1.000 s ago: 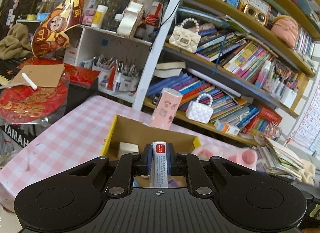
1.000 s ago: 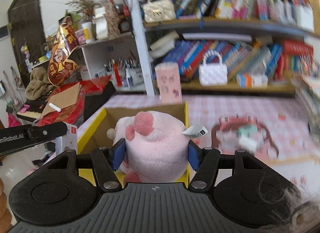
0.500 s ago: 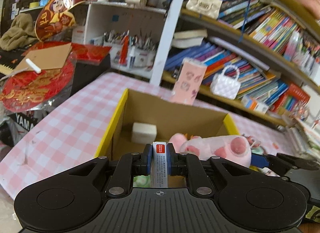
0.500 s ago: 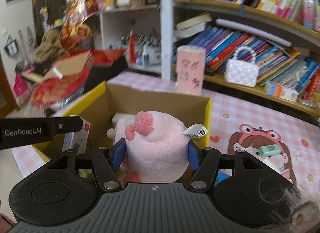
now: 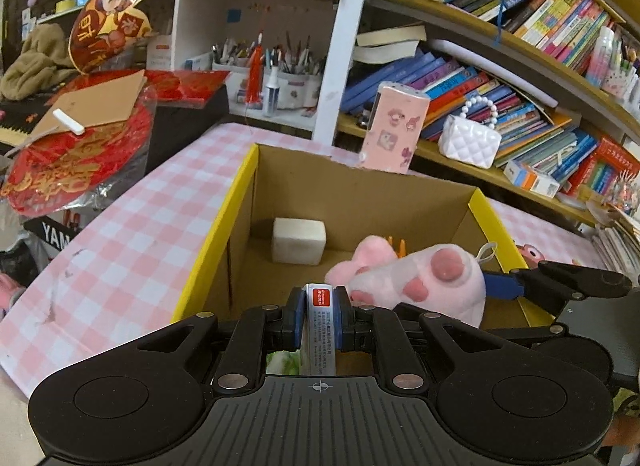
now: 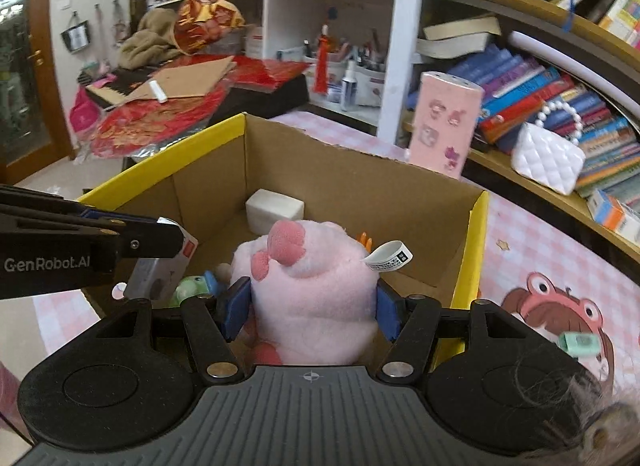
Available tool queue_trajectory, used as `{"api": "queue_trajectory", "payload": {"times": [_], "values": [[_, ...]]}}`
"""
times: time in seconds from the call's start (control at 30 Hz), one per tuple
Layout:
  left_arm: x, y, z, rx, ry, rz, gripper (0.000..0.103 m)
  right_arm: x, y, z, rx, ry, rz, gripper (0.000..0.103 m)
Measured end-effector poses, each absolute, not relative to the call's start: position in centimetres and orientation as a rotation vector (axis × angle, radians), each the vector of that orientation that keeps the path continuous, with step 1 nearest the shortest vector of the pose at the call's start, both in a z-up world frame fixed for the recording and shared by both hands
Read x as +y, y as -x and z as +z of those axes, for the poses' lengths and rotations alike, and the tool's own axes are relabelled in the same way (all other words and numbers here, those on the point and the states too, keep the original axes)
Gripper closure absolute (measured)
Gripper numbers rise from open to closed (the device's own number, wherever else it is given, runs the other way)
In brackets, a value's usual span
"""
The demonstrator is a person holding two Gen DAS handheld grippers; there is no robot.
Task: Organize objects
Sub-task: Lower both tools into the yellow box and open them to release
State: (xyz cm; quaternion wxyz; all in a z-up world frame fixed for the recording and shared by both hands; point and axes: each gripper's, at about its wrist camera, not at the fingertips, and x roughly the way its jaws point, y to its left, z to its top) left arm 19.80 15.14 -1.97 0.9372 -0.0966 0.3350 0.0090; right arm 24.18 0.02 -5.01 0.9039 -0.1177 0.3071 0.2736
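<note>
- Cardboard box [image 5: 362,201] with yellow rim, open top, sits on the pink checked tablecloth [image 5: 132,221]; both grippers are over its near half.
- left gripper [image 5: 319,312]: jaws narrow, blue pads clamped on a small white carton with red top [image 5: 319,314], held upright above the box's near-left corner; in the right wrist view the same carton [image 6: 160,270] sits at 9 o'clock of the plush.
- white block [image 5: 298,241] lies on the box floor at the far wall, about 12 o'clock from the left gripper, apart from everything else.
- right gripper [image 6: 312,302]: jaws medium-wide, pads pressed into both sides of a pink plush paw [image 6: 308,290], held over the box's near-right part; its white label tag [image 6: 390,256] sticks out at 2 o'clock.
- small green toy [image 6: 190,286] in the box, just beside the plush at 9 o'clock, partly hidden.
- something orange peeks out behind the plush at 12 o'clock; can't tell what.
- pink rectangular case [image 6: 444,125] stands upright just behind the box's far wall, at 1 o'clock.
- white quilted mini bag [image 6: 548,161] on the low bookshelf [image 6: 560,201], 2 o'clock from the box.
- mint green clip [image 6: 578,344] lies on the cartoon mat [image 6: 540,306], right of the box, at 3 o'clock.
</note>
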Motion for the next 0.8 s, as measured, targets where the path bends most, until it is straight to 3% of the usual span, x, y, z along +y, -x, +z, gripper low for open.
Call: {"api": "queue_trajectory", "payload": {"times": [0.33, 0.5, 0.8], "values": [[15.1, -20.0, -2.4, 0.676, 0.191, 0.041, 0.088, -0.3, -24.7, -5.0, 0.641, 0.233, 0.576, 0.039], [15.4, -19.1, -1.3, 0.605, 0.214, 0.042, 0.062, -1.1, -23.3, -4.4, 0.593, 0.191, 0.584, 0.027], [15.7, -15.8, 0.8, 0.514, 0.216, 0.026, 0.051, -1.8, -20.1, -1.5, 0.495, 0.151, 0.505, 0.026]]}}
